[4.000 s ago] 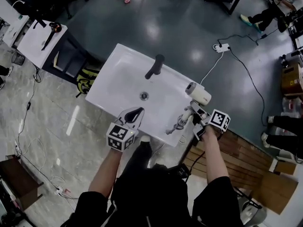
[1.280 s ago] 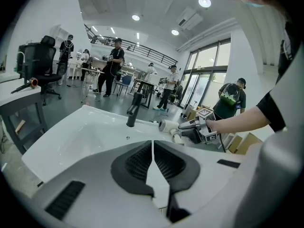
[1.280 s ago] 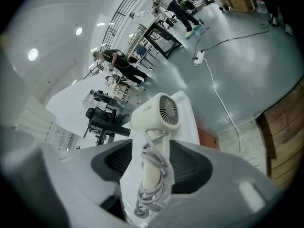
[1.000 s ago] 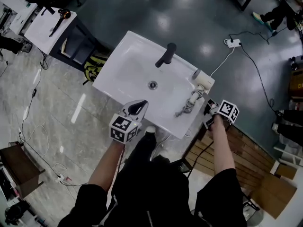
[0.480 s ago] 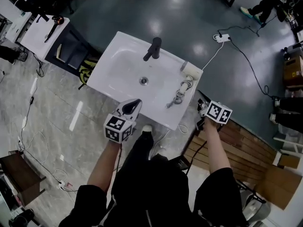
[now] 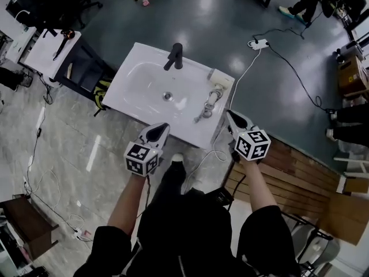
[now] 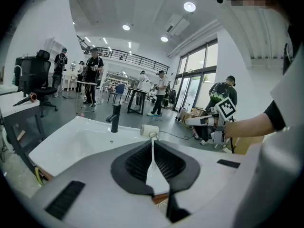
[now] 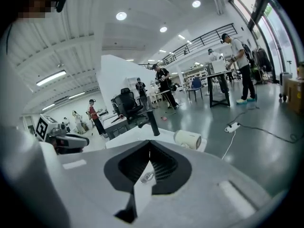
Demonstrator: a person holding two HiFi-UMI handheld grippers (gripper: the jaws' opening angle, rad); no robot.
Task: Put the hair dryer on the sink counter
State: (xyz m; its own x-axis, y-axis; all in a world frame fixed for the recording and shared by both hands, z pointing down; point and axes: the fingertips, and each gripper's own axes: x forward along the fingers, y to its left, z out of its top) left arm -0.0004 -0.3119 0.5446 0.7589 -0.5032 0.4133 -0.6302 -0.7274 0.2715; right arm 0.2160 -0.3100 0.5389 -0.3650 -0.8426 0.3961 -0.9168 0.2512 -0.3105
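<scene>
The white hair dryer [image 6: 219, 78] lies on the right end of the white sink counter [image 6: 144, 105], its cord [image 6: 206, 107] coiled beside it toward the front. It also shows past both sets of jaws, as the hair dryer [image 7: 148, 130] and the hair dryer [image 8: 188, 139]. My right gripper [image 6: 230, 116] is shut and empty, just off the counter's right edge, apart from the dryer. My left gripper [image 6: 159, 131] is shut and empty over the counter's front edge. In the gripper views, the left gripper [image 7: 153, 139] and right gripper [image 8: 150, 144] each show their jaws meeting.
A black faucet [image 6: 174, 55] stands at the back of the basin. A power strip [image 6: 258, 43] with a white cable lies on the floor behind. A wooden platform [image 6: 291, 175] is at the right, a small white table [image 6: 43, 53] at the left. People stand in the background.
The right gripper has drawn back from the dryer toward me and closed its jaws. The dryer stays lying on the counter. The left gripper has barely moved.
</scene>
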